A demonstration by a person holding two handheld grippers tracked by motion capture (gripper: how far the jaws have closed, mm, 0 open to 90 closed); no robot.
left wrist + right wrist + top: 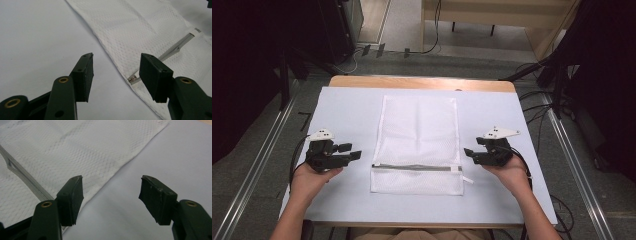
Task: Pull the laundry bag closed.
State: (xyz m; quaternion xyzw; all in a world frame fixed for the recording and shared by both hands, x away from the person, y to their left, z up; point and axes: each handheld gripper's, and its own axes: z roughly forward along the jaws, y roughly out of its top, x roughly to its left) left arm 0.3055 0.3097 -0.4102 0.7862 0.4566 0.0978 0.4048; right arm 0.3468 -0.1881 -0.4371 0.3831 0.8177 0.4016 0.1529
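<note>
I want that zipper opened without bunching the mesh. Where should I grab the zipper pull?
Probably take the pull by its small metal tab, coming in from the left with the left gripper, whose open jaws already face it. It sits at the zipper's left end, at the bag edge.

A white mesh laundry bag lay flat, lengthwise, at the middle of the surface (its grey zipper closed, crossing the near end).
</note>
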